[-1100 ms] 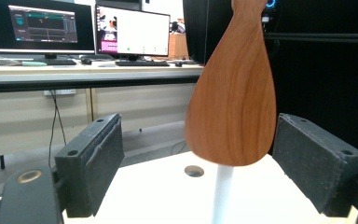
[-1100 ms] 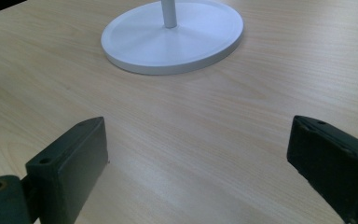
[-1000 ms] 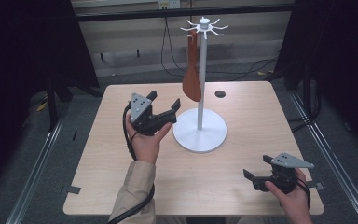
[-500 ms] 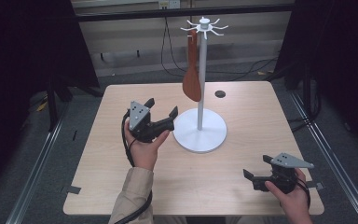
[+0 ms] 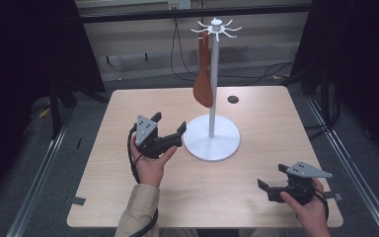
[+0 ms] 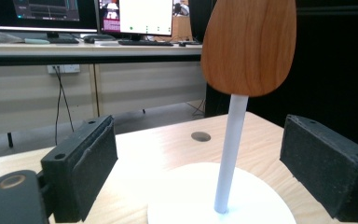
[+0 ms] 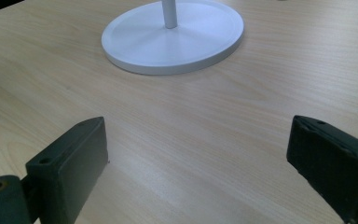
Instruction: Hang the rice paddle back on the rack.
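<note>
Jaws of left gripper (image 5: 169,124) spread wide, empty, beside white stand (image 5: 212,138) base. Wooden spatula (image 5: 203,89) seemingly hangs from stand top. Right gripper (image 5: 272,177) spread too, near worktop's front right corner.

The right gripper (image 7: 200,163) shows its two black, foam-faced jaws rising from the bottom corners, set wide apart with nothing between them but the bare light wooden tabletop (image 7: 205,126) with its pale grain. Ahead of the jaws, toward the top, sits the round white flat base of a stand (image 7: 135,42), resting flat on the wood with a raised rim around its edge. A thin white pole (image 7: 169,13) rises from the base's middle and runs out past the top edge.
</note>
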`<action>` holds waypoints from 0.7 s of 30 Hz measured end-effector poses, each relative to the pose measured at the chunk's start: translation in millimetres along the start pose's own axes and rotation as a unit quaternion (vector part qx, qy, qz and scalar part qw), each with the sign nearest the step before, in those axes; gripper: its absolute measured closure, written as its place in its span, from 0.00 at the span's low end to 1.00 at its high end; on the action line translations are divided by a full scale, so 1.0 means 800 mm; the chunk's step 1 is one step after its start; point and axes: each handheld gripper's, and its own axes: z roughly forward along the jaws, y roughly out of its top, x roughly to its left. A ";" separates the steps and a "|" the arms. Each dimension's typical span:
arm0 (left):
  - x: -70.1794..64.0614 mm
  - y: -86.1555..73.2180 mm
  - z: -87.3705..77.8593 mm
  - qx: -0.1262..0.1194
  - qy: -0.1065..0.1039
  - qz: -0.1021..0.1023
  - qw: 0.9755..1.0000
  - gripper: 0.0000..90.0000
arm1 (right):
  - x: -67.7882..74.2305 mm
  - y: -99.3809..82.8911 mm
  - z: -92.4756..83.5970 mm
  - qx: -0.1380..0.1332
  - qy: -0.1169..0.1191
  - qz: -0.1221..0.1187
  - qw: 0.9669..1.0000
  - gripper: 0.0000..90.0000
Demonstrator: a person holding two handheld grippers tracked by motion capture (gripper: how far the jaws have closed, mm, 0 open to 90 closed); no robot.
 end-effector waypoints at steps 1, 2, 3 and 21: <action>0.000 0.000 0.000 0.000 0.000 0.000 1.000 0.12 | 0.000 0.000 0.000 0.000 0.000 0.000 1.000 0.05; 0.001 -0.004 -0.001 0.001 0.001 0.000 1.000 0.12 | 0.000 0.000 0.000 -0.001 0.001 0.000 1.000 0.05; 0.001 -0.004 -0.001 0.001 0.001 0.000 1.000 0.11 | 0.000 0.000 0.000 -0.001 0.001 0.000 1.000 0.05; 0.010 -0.036 -0.019 0.020 0.008 0.007 1.000 0.11 | 0.001 0.000 0.000 0.000 0.000 -0.001 1.000 0.05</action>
